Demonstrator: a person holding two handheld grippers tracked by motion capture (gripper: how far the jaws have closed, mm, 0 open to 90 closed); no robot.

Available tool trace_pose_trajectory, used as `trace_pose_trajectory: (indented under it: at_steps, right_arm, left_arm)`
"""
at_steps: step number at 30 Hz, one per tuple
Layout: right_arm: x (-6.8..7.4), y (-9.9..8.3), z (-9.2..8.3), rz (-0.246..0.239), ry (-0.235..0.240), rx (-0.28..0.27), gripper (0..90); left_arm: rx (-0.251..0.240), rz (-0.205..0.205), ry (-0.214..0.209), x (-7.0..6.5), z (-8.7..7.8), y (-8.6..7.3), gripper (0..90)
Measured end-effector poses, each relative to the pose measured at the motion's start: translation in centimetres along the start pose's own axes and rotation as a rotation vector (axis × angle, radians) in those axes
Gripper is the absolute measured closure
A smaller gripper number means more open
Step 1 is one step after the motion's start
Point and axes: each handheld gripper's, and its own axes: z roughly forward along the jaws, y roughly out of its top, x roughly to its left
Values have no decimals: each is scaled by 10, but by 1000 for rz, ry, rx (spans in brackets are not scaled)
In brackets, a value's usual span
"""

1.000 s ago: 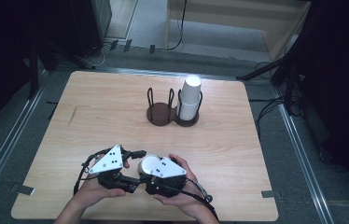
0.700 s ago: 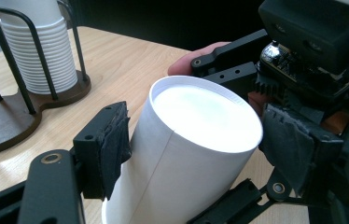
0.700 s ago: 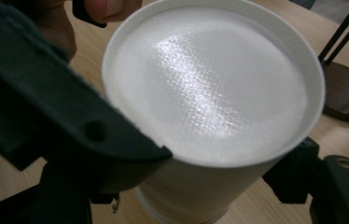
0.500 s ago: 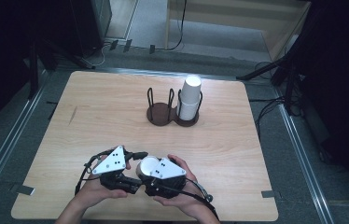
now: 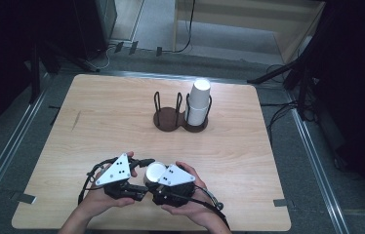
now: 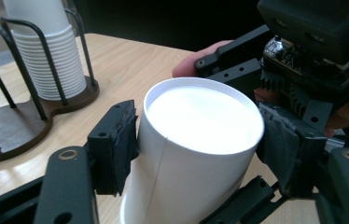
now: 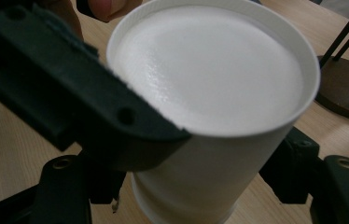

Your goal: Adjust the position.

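An upside-down white paper cup (image 5: pixel 155 171) stands near the table's front edge between both grippers. My left gripper (image 5: pixel 141 174) comes at it from the left. Its jaws have just been closing with the cup between them, and in the left gripper view both pads press the cup (image 6: pixel 200 116) on either side, so the left gripper (image 6: pixel 200 154) is shut on it. My right gripper (image 5: pixel 157 181) reaches in from the right and is shut on the same cup (image 7: pixel 210 70) lower down, the right gripper (image 7: pixel 196 182) partly hidden behind a jaw of the left one.
A dark two-slot wire cup holder (image 5: pixel 168 119) stands at mid-table. Its right slot holds a stack of upside-down white cups (image 5: pixel 199 102); its left slot holds nothing. The stack (image 6: pixel 42 56) and holder base (image 6: pixel 9 126) lie ahead of the left gripper. Bare wood surrounds them.
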Motion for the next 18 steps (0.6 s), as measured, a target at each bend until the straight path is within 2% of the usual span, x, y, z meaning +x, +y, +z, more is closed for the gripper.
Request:
trace_pose_trajectory:
  at_steps: [11, 18]
  right_arm:
    - [0, 0, 0, -3, 5, 2, 321]
    - [0, 1, -2, 3, 8, -9, 298]
  left_arm:
    - [-5, 31, 6, -1, -1, 0, 355]
    - [-20, 29, -1, -1, -4, 1, 369]
